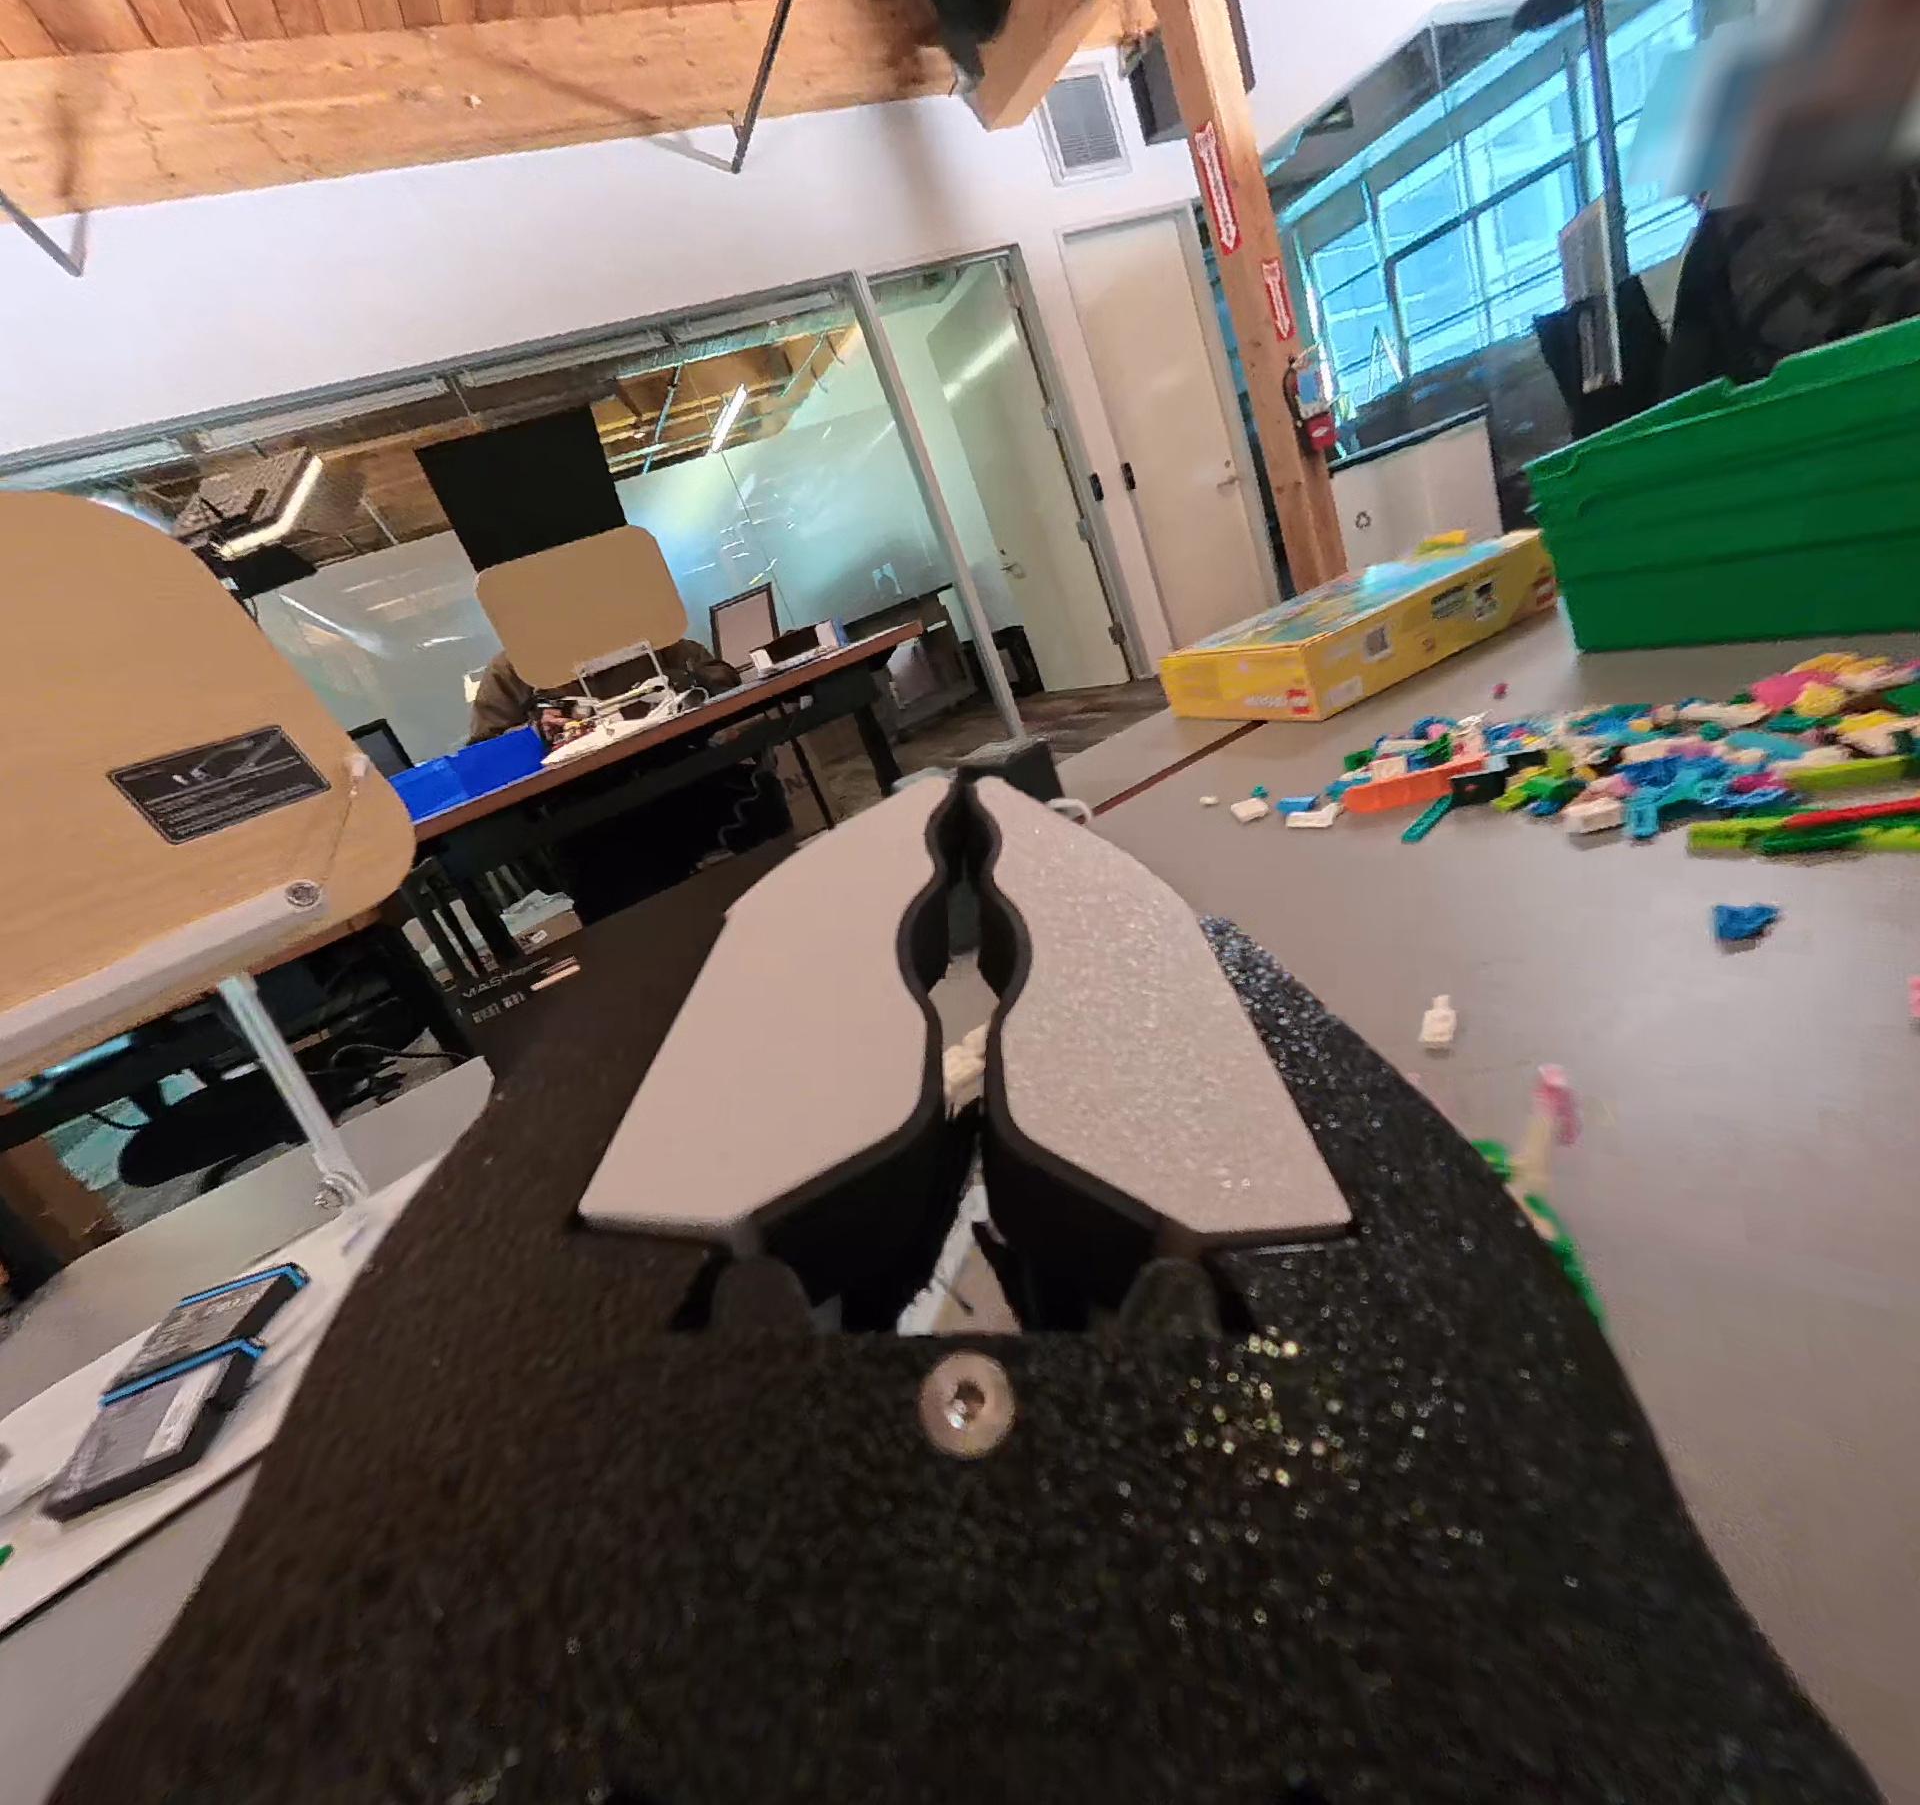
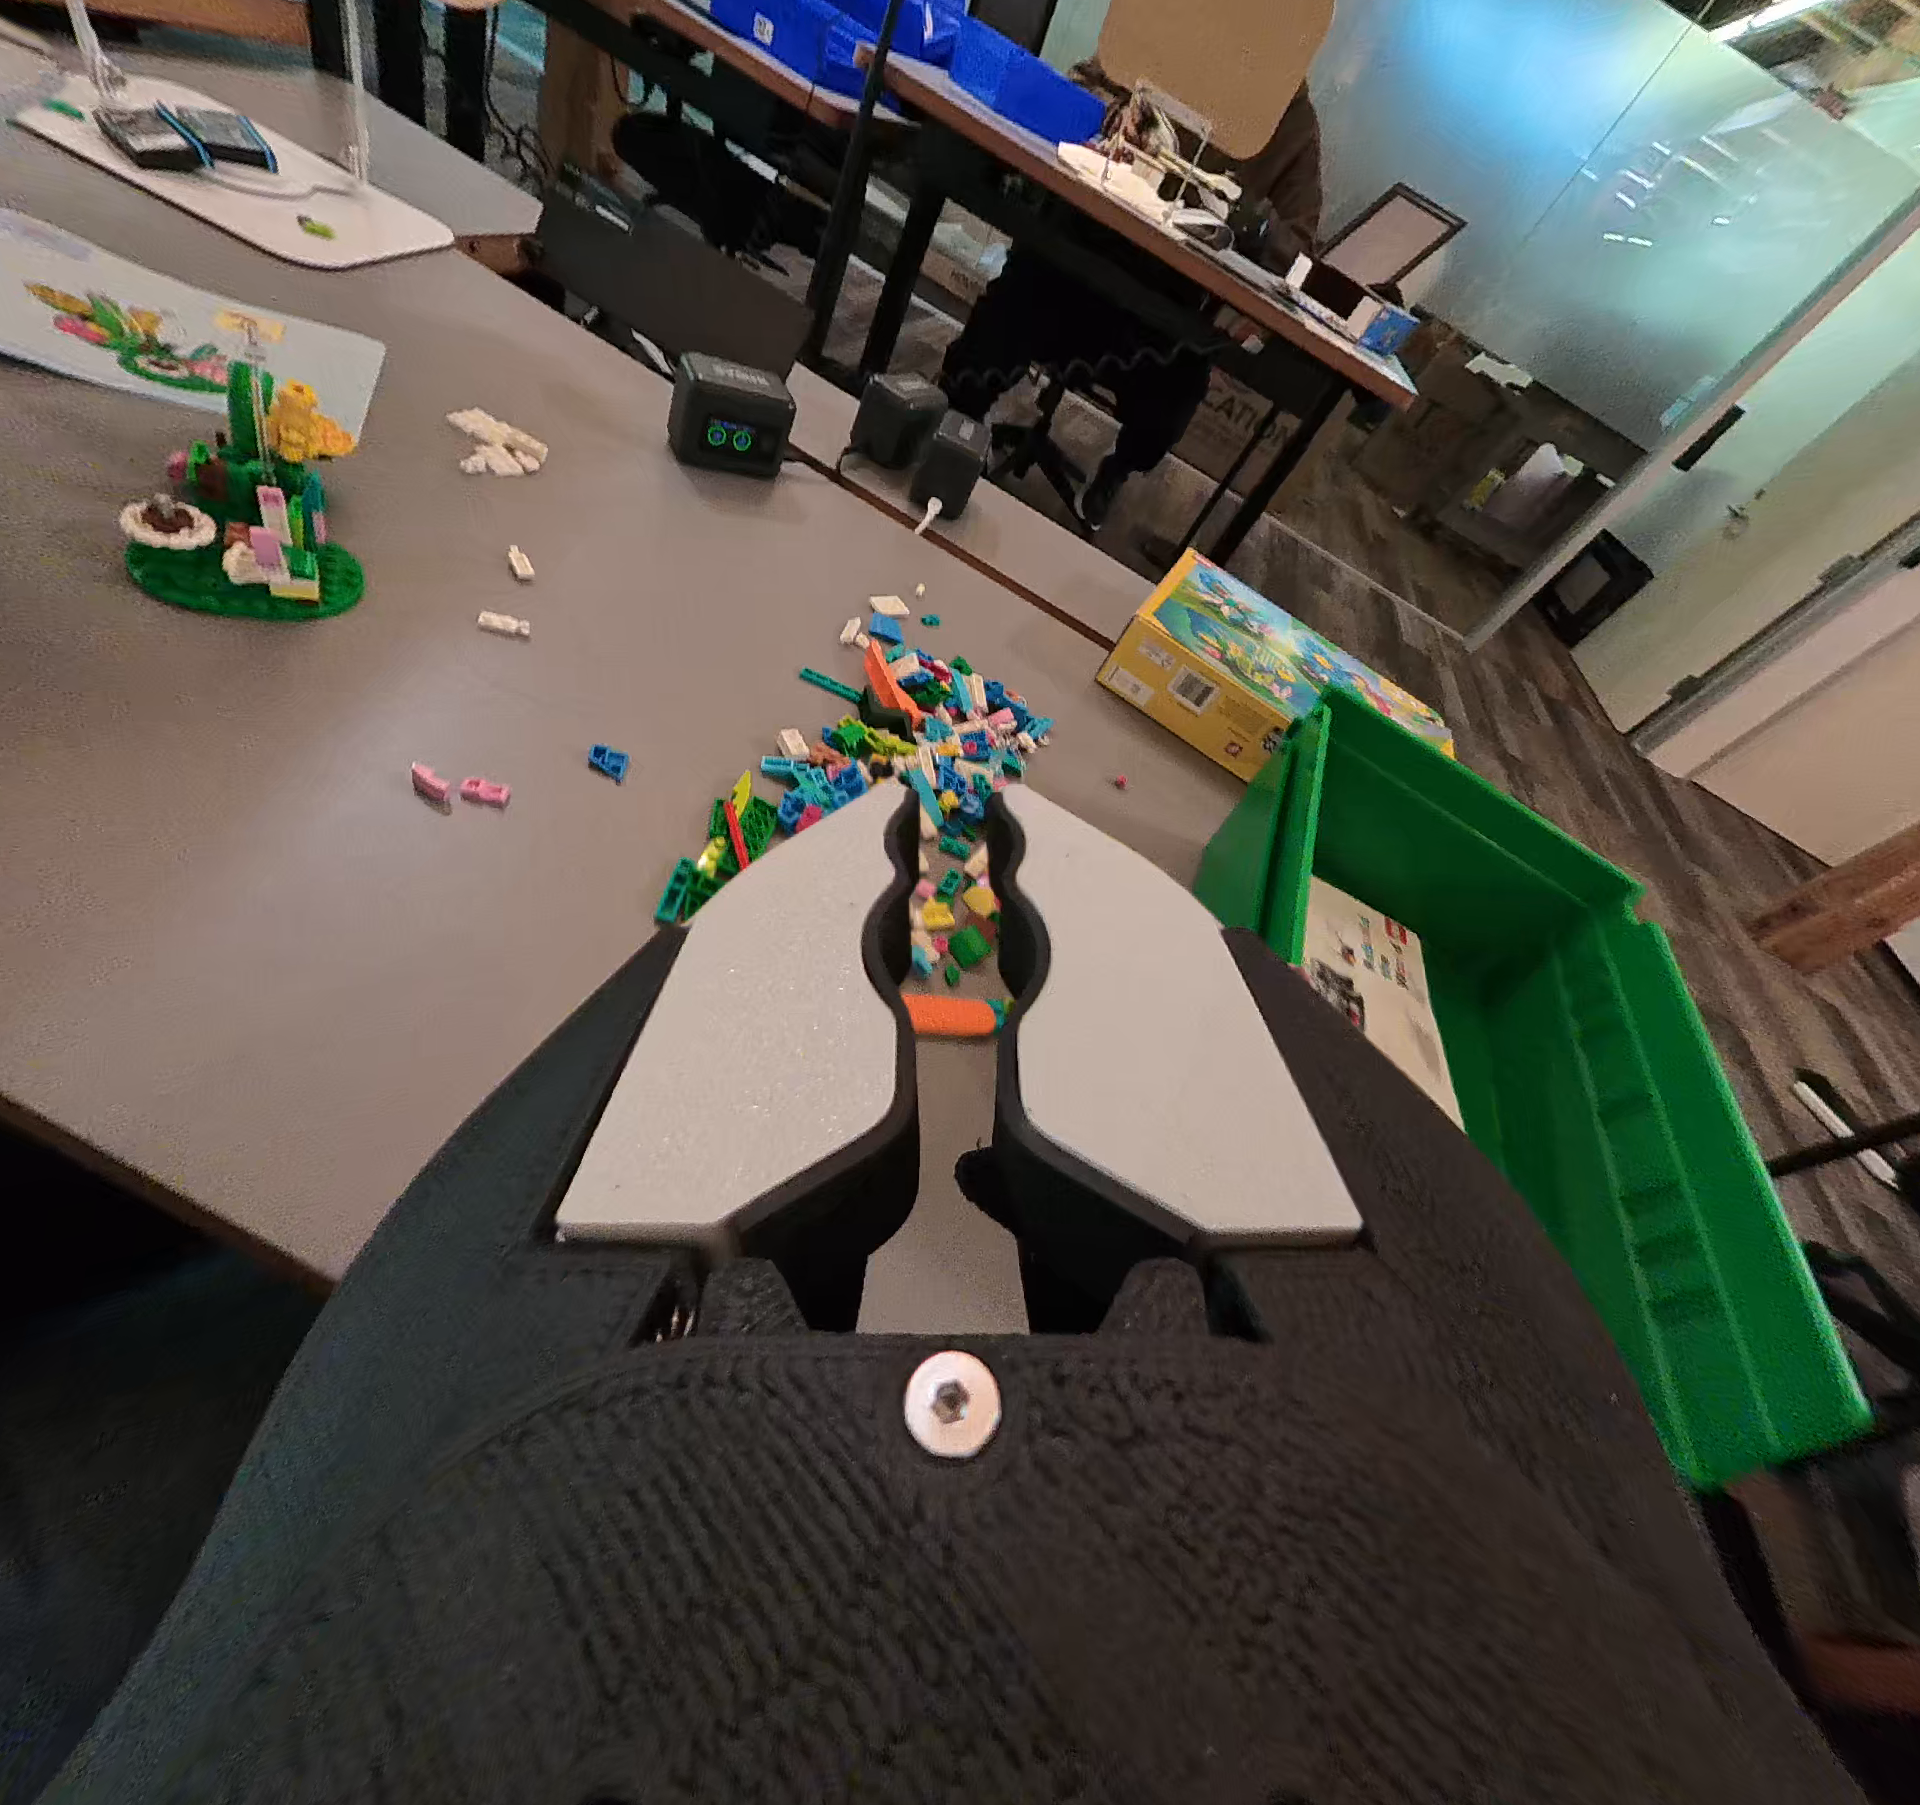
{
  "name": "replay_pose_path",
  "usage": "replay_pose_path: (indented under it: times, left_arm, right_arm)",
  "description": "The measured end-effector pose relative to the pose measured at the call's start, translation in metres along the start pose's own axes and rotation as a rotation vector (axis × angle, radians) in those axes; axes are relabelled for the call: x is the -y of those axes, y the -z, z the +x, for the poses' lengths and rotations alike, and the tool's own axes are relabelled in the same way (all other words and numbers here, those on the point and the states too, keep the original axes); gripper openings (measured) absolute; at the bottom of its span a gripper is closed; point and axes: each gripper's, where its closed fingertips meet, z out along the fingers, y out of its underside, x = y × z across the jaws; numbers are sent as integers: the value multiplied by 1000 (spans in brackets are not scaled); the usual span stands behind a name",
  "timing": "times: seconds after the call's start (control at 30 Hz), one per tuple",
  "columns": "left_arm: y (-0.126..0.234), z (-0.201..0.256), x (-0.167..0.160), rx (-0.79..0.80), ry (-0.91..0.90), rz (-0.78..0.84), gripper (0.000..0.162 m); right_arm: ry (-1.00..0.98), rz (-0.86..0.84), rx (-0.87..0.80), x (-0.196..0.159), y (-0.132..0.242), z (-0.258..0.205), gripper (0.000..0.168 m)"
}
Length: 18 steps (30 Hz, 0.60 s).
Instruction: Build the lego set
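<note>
The right gripper (image 2: 954, 825) hangs unclenched and empty over the loose brick pile (image 2: 914, 747) — likely choosing a piece — with the half-built flower model (image 2: 244, 519) well left of that pile, while the left gripper (image 1: 964, 799) is pinched nearly together, apparently holding nothing.

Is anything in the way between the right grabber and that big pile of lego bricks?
Nothing visible blocks it. The right gripper hangs above the grey table with its fingers a little apart, and the brick pile lies straight ahead and partly beneath them. The green bin stands off to the right side.
</note>
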Motion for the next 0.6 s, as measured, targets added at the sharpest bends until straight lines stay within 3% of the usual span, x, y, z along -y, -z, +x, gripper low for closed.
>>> replay_pose_path:
  times: [0.23, 0.4, 0.5, 0.6]
  left_arm:
    - [16, 41, 11, -3, 106, -55, 0]
    - [22, 32, -5, 121, 116, -90, 0]
    - [24, 33, -21, 144, 120, -113, 0]
    - [22, 31, -17, 146, 131, -85, 0]
  right_arm:
    - [20, 188, -22, 37, -68, 13, 13]
    - [-24, -32, -184, 4, -128, 15, 8]
    - [-13, -151, -176, -13, -143, 5, 8]
    - [-37, -184, -122, -23, -153, -11, 7]
